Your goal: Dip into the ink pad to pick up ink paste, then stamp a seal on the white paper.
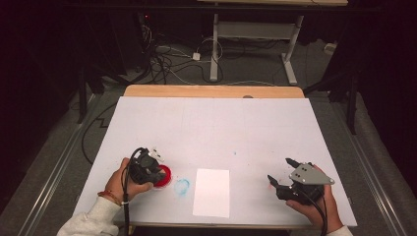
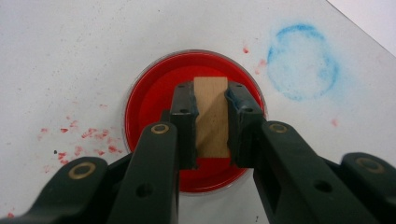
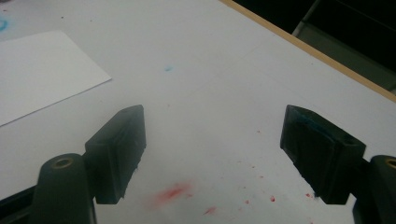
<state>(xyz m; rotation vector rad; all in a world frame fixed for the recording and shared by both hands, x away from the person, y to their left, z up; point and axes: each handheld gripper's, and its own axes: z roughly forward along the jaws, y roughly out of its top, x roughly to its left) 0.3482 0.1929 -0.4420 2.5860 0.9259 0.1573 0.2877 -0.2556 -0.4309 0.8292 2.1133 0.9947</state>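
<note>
- Near your left hand, your left gripper (image 2: 211,122) pinches one wooden block (image 2: 211,116), long axis along the jaws, over one red dish (image 2: 154,102).
- Your right gripper (image 3: 212,154) is spread, empty.
- One white sheet (image 1: 212,192) lies between.

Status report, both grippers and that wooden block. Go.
Left gripper shut on small wooden block, over round red ink dish. Right gripper open, empty. White paper sheet bare, nothing between it and dish.

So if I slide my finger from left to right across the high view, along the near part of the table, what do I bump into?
Left tongs shut on a wooden block over the red dish → blue ring stain → white paper → right tongs, open.
</note>
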